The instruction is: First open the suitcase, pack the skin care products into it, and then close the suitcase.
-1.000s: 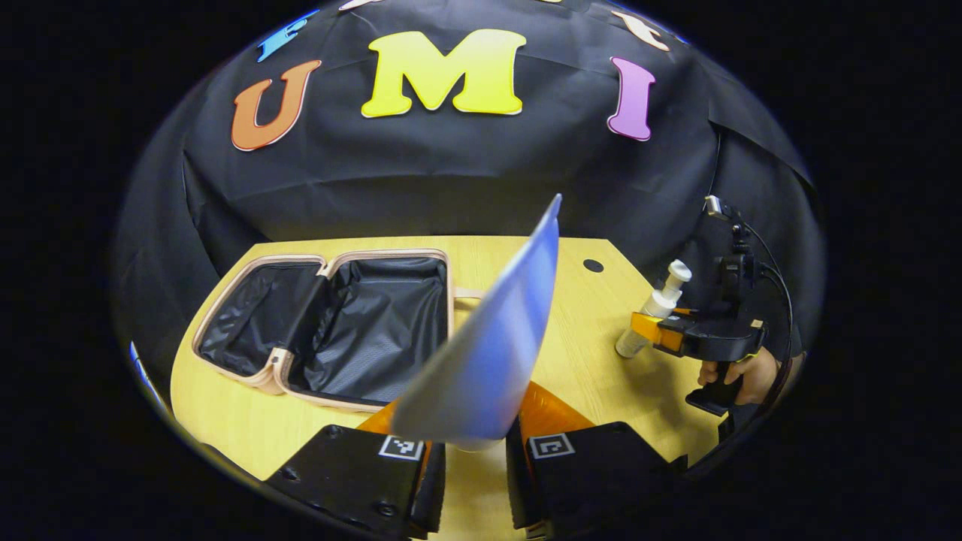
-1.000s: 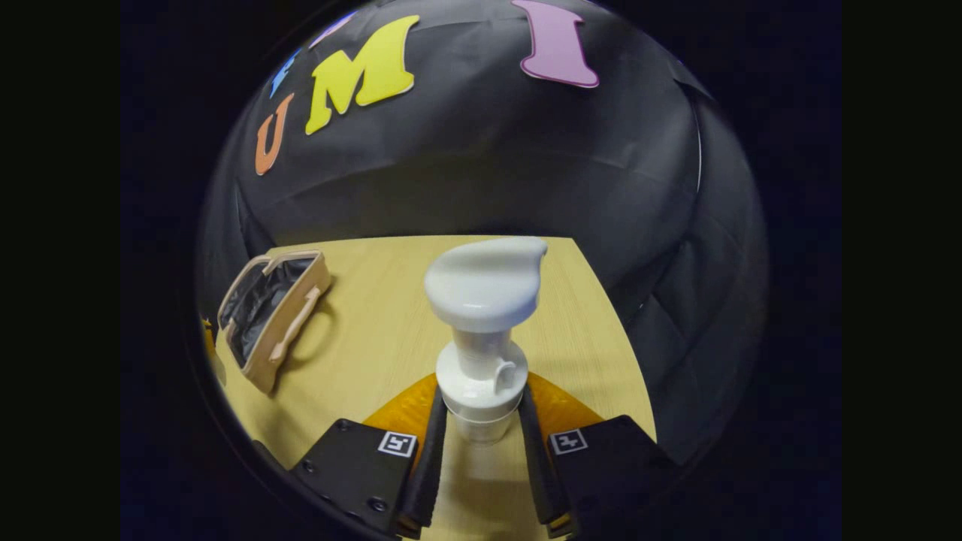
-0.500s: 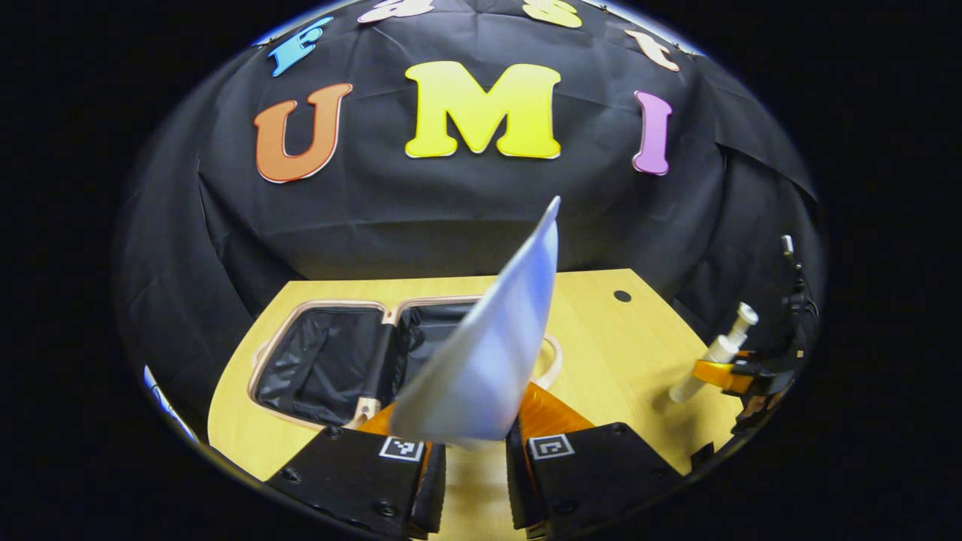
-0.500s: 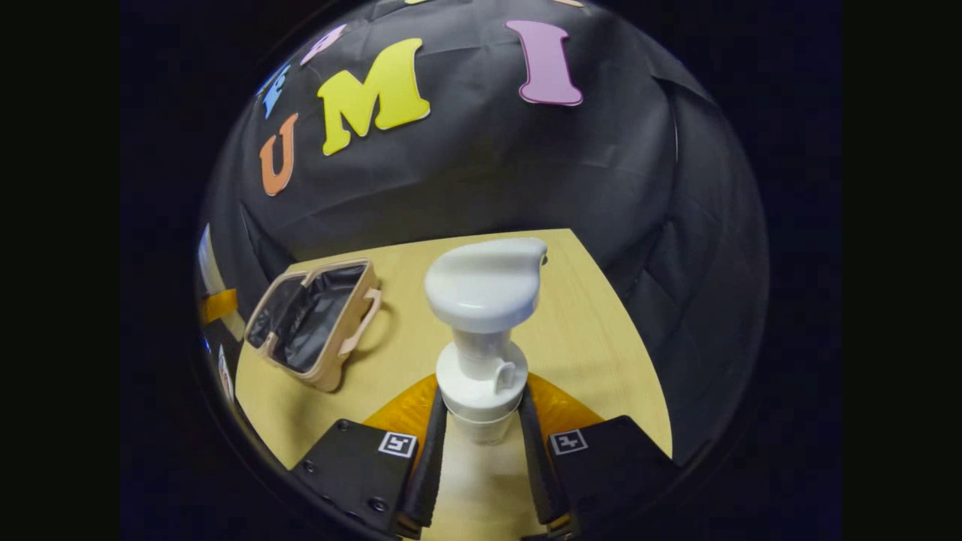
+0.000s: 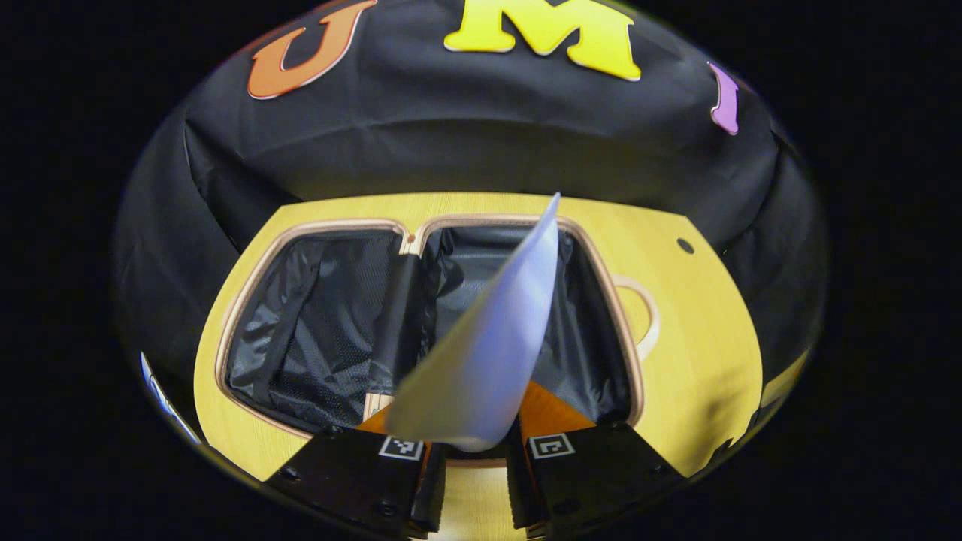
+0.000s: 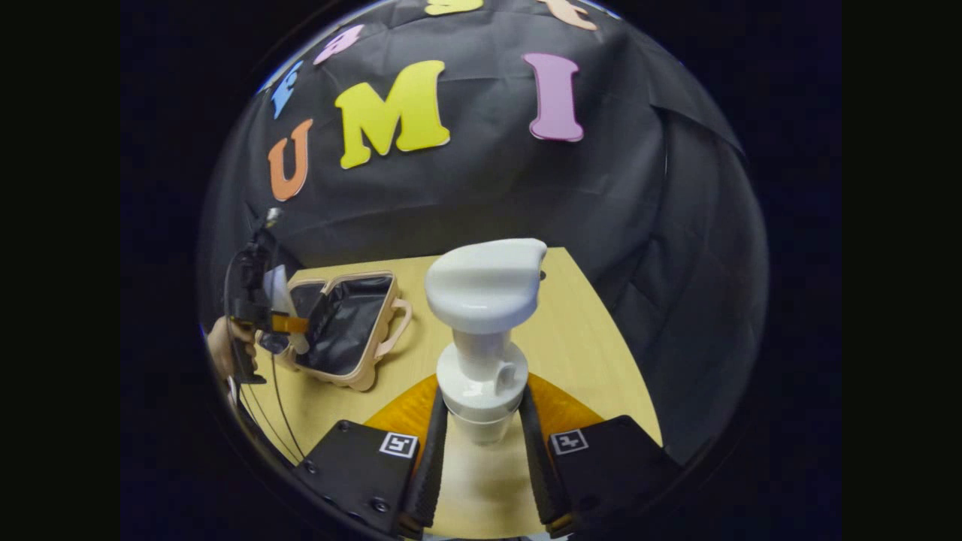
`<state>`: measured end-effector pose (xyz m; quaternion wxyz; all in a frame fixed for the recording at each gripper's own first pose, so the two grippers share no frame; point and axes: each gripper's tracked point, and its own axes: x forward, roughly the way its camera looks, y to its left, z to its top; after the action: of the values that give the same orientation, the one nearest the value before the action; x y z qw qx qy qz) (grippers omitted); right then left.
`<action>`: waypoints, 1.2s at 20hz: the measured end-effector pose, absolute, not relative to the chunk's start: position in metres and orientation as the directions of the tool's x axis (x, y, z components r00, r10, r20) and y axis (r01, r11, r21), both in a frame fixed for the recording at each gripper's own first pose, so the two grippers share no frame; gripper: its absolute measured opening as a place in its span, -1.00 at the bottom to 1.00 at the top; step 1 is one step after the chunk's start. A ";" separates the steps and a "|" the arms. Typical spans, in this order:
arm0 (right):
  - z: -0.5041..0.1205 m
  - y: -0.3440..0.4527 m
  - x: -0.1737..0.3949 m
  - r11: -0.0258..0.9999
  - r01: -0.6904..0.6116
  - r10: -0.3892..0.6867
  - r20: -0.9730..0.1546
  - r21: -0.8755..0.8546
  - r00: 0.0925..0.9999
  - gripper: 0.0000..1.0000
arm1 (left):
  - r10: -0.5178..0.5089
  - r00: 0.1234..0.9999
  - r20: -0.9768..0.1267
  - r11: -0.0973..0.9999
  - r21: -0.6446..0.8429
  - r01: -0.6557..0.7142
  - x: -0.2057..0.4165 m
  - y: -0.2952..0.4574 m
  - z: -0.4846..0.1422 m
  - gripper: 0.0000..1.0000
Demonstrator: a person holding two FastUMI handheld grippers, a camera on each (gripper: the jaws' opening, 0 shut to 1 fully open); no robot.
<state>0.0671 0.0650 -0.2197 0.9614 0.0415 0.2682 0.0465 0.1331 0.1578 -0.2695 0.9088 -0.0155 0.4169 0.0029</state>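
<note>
Over the open suitcase, left tongs pinch a soft, squashy tube near its cap end; right tongs clamp a rigid pump bottle at its slippery-looking neck.

Yellow wooden table bears the open suitcase.

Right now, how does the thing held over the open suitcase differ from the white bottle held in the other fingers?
The tube is flat, bluish and tapers to a thin sealed edge; the pump bottle is round, white and topped by a wide pump head. The tube hangs over the open suitcase; the pump bottle is off to that case's side, above the bare table. Both are gripped near their lower ends and stand roughly upright.
</note>
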 end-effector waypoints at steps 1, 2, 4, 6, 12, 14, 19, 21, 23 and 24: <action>-0.216 0.070 0.062 0.993 -0.077 0.113 -0.509 0.092 0.853 -0.06 | 0.006 0.623 -0.782 1.000 -0.010 -0.023 0.133 0.160 -0.278 -0.36; -0.213 0.075 0.058 0.992 -0.084 0.118 -0.510 0.089 0.852 -0.06 | 0.011 0.601 -0.799 1.000 -0.001 -0.020 0.134 0.161 -0.286 -0.26; -0.213 0.082 0.052 0.992 -0.097 0.126 -0.517 0.081 0.847 -0.09 | 0.017 0.566 -0.824 1.000 0.011 -0.014 0.137 0.161 -0.298 -0.26; -0.217 0.088 0.053 0.991 -0.116 0.130 -0.525 0.059 0.841 -0.05 | 0.026 0.522 -0.853 1.000 0.025 -0.008 0.135 0.158 -0.305 -0.26; -0.225 0.092 0.057 0.990 -0.131 0.143 -0.547 0.061 0.825 -0.05 | 0.050 0.430 -0.901 0.999 0.043 -0.026 0.135 0.157 -0.329 -0.36; -0.230 0.090 0.061 0.990 -0.125 0.139 -0.552 0.063 0.822 -0.06 | 0.062 0.435 -0.898 0.998 0.058 -0.022 0.140 0.157 -0.329 -0.27; -0.242 0.084 0.064 0.990 -0.106 0.139 -0.572 0.090 0.809 -0.06 | 0.067 0.441 -0.895 0.997 0.076 0.003 0.147 0.155 -0.330 -0.16; -0.244 0.083 0.065 0.990 -0.105 0.140 -0.577 0.094 0.805 -0.06 | 0.060 0.446 -0.893 0.997 0.075 0.016 0.151 0.154 -0.332 -0.21; -0.246 0.082 0.066 0.990 -0.108 0.140 -0.578 0.089 0.804 -0.06 | 0.042 0.423 -0.905 0.998 0.055 0.019 0.148 0.152 -0.340 -0.19; -0.247 0.082 0.066 0.990 -0.110 0.140 -0.581 0.088 0.802 -0.06 | 0.033 0.404 -0.914 0.999 0.041 0.012 0.145 0.151 -0.345 -0.19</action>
<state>0.0661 0.0818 -0.2469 0.9489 0.0250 0.3076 0.0659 0.1453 0.1506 -0.3447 0.8375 0.0206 0.5460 0.0060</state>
